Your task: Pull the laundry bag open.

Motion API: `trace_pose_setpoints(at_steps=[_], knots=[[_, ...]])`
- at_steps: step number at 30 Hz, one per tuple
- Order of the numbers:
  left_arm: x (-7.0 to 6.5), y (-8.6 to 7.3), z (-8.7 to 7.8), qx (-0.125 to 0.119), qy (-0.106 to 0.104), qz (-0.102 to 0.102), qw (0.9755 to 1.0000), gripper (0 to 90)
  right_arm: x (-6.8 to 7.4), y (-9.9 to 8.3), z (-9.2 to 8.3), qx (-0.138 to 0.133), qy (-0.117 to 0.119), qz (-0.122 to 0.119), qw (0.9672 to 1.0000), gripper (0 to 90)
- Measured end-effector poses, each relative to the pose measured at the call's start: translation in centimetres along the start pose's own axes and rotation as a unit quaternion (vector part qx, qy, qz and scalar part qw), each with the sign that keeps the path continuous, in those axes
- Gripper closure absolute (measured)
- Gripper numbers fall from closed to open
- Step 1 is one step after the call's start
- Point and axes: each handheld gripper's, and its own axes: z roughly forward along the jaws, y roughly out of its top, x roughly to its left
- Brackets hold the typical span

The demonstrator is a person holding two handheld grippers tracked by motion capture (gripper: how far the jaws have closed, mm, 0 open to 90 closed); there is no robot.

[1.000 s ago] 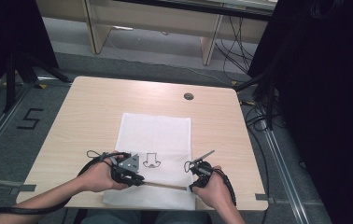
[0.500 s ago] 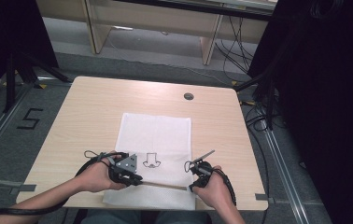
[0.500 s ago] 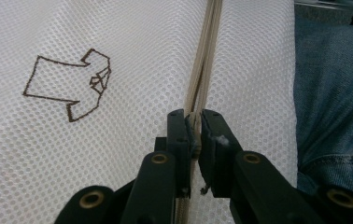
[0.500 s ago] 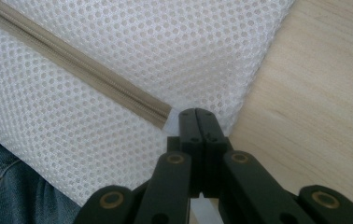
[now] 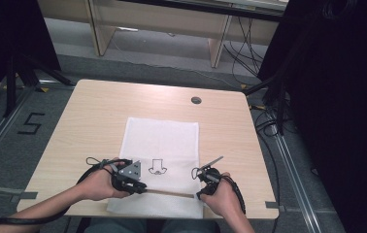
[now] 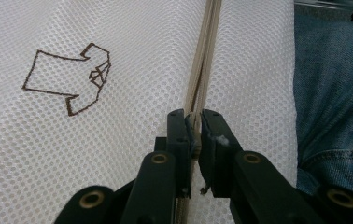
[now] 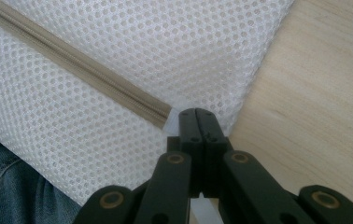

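At the table's near edge, the left gripper (image 6: 194, 122) pinches the zipper pull (image 6: 192, 122) of the white mesh bag (image 5: 161, 141). The right gripper (image 7: 196, 114) clamps the bag's corner beside the zipper (image 7: 72, 60) end. Farther up, a brown shirt outline (image 6: 69, 77) is printed; no writing.

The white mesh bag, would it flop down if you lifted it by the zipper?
Probably yes. The mesh bag lies flat and thin on the table, so it likely droops. Its holey netting looks light. The zipper is likely firmer, and the left gripper pinches it.
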Motion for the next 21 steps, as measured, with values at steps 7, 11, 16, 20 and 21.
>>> trace_pose_setpoints(at_steps=[7,11,16,20,21], knots=[[0.3,-0.4,-0.6,-0.003,0.001,-0.007,1.0,82.1,-0.2,-0.1,0.1,-0.009,0.0,-0.014,0.9999,90.0],[0.2,-0.4,-0.7,-0.007,0.0,-0.014,0.9999,82.1,-0.3,-0.1,0.2,-0.014,-0.003,-0.013,0.9998,90.0],[0.5,-0.4,-1.1,-0.011,-0.004,-0.025,0.9996,82.1,-0.3,-0.1,0.2,-0.015,-0.005,-0.018,0.9997,90.0],[0.6,-0.4,-1.2,-0.012,-0.01,-0.026,0.9995,82.1,-0.3,-0.1,0.2,-0.013,-0.003,-0.017,0.9998,90.0],[0.5,-0.5,-1.2,-0.011,-0.006,-0.028,0.9995,82.1,-0.3,-0.1,0.2,-0.014,-0.003,-0.017,0.9998,90.0]])
